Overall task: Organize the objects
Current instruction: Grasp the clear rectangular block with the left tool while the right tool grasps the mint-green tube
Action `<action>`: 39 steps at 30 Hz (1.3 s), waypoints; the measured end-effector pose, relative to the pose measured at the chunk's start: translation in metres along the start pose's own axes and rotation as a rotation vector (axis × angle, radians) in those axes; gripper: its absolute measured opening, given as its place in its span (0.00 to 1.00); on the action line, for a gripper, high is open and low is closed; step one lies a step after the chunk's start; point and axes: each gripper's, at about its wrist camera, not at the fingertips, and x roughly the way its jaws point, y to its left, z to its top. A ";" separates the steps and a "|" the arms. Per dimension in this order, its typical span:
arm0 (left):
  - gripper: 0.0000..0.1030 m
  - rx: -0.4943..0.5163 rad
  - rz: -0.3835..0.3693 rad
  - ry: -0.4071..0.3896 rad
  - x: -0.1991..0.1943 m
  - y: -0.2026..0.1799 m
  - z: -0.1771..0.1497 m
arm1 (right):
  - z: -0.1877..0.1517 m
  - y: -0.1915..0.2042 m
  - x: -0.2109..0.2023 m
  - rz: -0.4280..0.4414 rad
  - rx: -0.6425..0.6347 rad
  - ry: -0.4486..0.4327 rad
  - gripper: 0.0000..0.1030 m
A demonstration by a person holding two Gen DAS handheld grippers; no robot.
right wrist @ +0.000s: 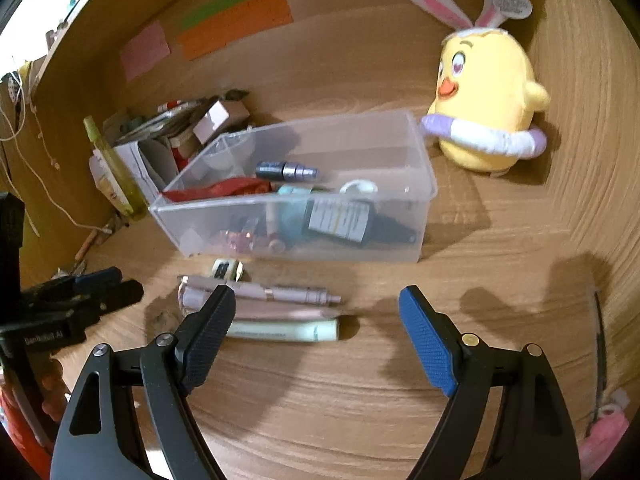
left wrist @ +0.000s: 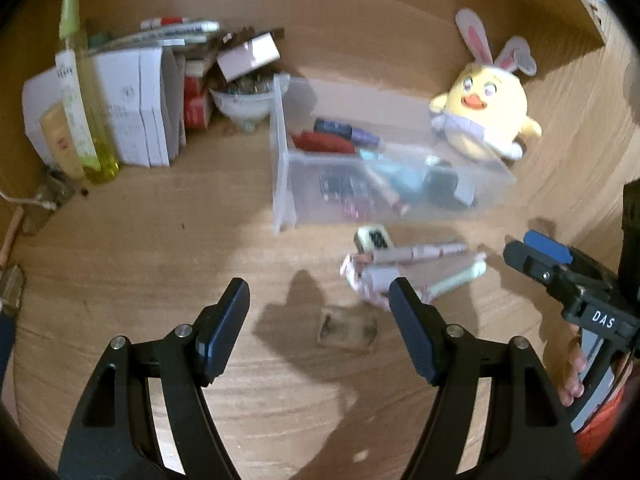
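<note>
A clear plastic bin (left wrist: pixel 280 184) (right wrist: pixel 416 148) stands on the wooden desk and holds several cosmetics, among them a red tube (right wrist: pixel 224 188) and a dark bottle (right wrist: pixel 352 220). In front of it lie pink tubes (left wrist: pixel 420 254) (right wrist: pixel 280 294), a mint green tube (right wrist: pixel 288 330) (left wrist: pixel 460 280) and a small white tile (right wrist: pixel 228 269) (left wrist: pixel 374 238). A small clear flat square (left wrist: pixel 348 328) lies between my left fingers. My left gripper (left wrist: pixel 320 312) is open and empty above the desk. My right gripper (right wrist: pixel 320 320) is open and empty, just right of the tubes.
A yellow plush chick (left wrist: pixel 484 112) (right wrist: pixel 488 96) with bunny ears stands at the back right beside the bin. White boxes, a yellow-green spray bottle (left wrist: pixel 80 92) and a bowl (left wrist: pixel 244 104) crowd the back left. Wooden walls close the back and right. Sticky notes (right wrist: pixel 236 20) hang on the back wall.
</note>
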 end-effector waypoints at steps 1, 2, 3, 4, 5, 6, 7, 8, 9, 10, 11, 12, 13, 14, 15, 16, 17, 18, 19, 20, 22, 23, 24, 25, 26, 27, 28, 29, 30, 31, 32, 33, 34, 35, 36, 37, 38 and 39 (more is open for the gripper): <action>0.70 0.001 -0.001 0.012 0.003 0.000 -0.003 | -0.002 0.001 0.004 0.004 -0.001 0.015 0.79; 0.70 0.002 -0.005 0.024 0.007 0.000 -0.005 | -0.005 0.003 0.008 0.008 -0.002 0.030 0.79; 0.70 0.004 -0.010 0.038 0.011 -0.001 -0.008 | -0.007 0.005 0.012 0.011 -0.007 0.044 0.79; 0.70 0.006 -0.013 0.049 0.014 -0.002 -0.010 | -0.010 0.007 0.016 0.013 -0.017 0.063 0.79; 0.70 0.010 -0.017 0.062 0.018 -0.003 -0.013 | -0.013 0.010 0.019 0.012 -0.025 0.073 0.79; 0.70 0.017 -0.020 0.073 0.021 -0.004 -0.015 | -0.015 0.012 0.021 0.010 -0.036 0.083 0.79; 0.70 0.024 -0.022 0.082 0.024 -0.005 -0.017 | -0.017 0.014 0.024 0.009 -0.048 0.095 0.79; 0.70 0.032 -0.022 0.090 0.026 -0.007 -0.019 | -0.018 0.016 0.027 0.007 -0.059 0.109 0.79; 0.70 0.038 -0.021 0.096 0.028 -0.008 -0.021 | -0.018 0.017 0.029 0.007 -0.064 0.116 0.79; 0.70 0.051 -0.011 0.089 0.027 -0.010 -0.022 | -0.018 0.018 0.030 0.010 -0.073 0.123 0.79; 0.70 0.065 -0.003 0.090 0.028 -0.013 -0.022 | -0.018 0.020 0.032 0.010 -0.083 0.130 0.79; 0.70 0.073 -0.002 0.091 0.028 -0.014 -0.022 | -0.018 0.022 0.033 0.008 -0.091 0.138 0.79; 0.70 0.077 -0.002 0.086 0.028 -0.015 -0.023 | -0.019 0.025 0.036 0.007 -0.108 0.152 0.79; 0.70 0.084 0.000 0.082 0.029 -0.016 -0.023 | -0.020 0.027 0.038 0.008 -0.119 0.161 0.79; 0.70 0.089 0.002 0.079 0.029 -0.017 -0.023 | -0.020 0.030 0.040 0.009 -0.135 0.171 0.79; 0.70 0.098 0.005 0.074 0.029 -0.018 -0.024 | -0.021 0.033 0.042 0.003 -0.154 0.177 0.79; 0.70 0.101 0.007 0.072 0.029 -0.018 -0.024 | -0.021 0.036 0.043 -0.008 -0.174 0.178 0.79; 0.69 0.105 0.008 0.069 0.029 -0.019 -0.024 | -0.022 0.038 0.044 -0.016 -0.187 0.178 0.79; 0.68 0.109 0.008 0.068 0.029 -0.019 -0.024 | -0.021 0.040 0.045 -0.024 -0.202 0.178 0.79; 0.65 0.116 0.003 0.067 0.029 -0.020 -0.025 | -0.021 0.042 0.046 -0.030 -0.214 0.180 0.79; 0.62 0.129 0.014 0.067 0.029 -0.022 -0.025 | -0.019 0.045 0.048 -0.036 -0.243 0.185 0.79; 0.60 0.133 0.019 0.068 0.029 -0.023 -0.025 | -0.018 0.046 0.049 -0.033 -0.253 0.188 0.79; 0.58 0.134 0.016 0.068 0.029 -0.023 -0.024 | -0.018 0.047 0.050 -0.027 -0.264 0.191 0.79; 0.53 0.132 0.013 0.069 0.030 -0.024 -0.023 | -0.017 0.048 0.051 -0.021 -0.271 0.194 0.79; 0.49 0.128 0.009 0.071 0.030 -0.023 -0.022 | -0.016 0.049 0.052 -0.014 -0.278 0.198 0.79; 0.46 0.122 0.005 0.073 0.030 -0.023 -0.021 | -0.015 0.050 0.053 -0.012 -0.285 0.201 0.79; 0.41 0.117 0.001 0.074 0.030 -0.022 -0.020 | -0.014 0.051 0.054 -0.010 -0.291 0.202 0.79; 0.39 0.110 -0.007 0.076 0.030 -0.021 -0.019 | -0.013 0.052 0.055 -0.005 -0.293 0.203 0.79; 0.39 0.102 -0.013 0.077 0.031 -0.021 -0.019 | -0.012 0.052 0.057 0.001 -0.293 0.207 0.79; 0.39 0.095 -0.018 0.076 0.030 -0.020 -0.018 | -0.010 0.053 0.058 0.008 -0.294 0.211 0.79; 0.39 0.089 -0.022 0.076 0.030 -0.019 -0.018 | -0.010 0.054 0.060 0.010 -0.297 0.214 0.79; 0.39 0.085 -0.024 0.075 0.030 -0.019 -0.018 | -0.009 0.055 0.062 0.010 -0.302 0.216 0.79; 0.39 0.082 -0.025 0.075 0.030 -0.019 -0.018 | -0.009 0.056 0.063 0.015 -0.307 0.217 0.79; 0.39 0.081 -0.025 0.075 0.030 -0.019 -0.018 | -0.009 0.057 0.064 0.019 -0.311 0.217 0.79; 0.39 0.080 -0.025 0.075 0.029 -0.019 -0.018 | -0.010 0.058 0.064 0.024 -0.315 0.217 0.79; 0.39 0.080 -0.025 0.076 0.029 -0.018 -0.019 | -0.011 0.058 0.065 0.030 -0.320 0.219 0.78; 0.39 0.079 -0.024 0.076 0.029 -0.018 -0.018 | -0.012 0.059 0.065 0.035 -0.325 0.219 0.77; 0.39 0.077 -0.024 0.077 0.029 -0.018 -0.018 | -0.013 0.060 0.064 0.040 -0.330 0.215 0.73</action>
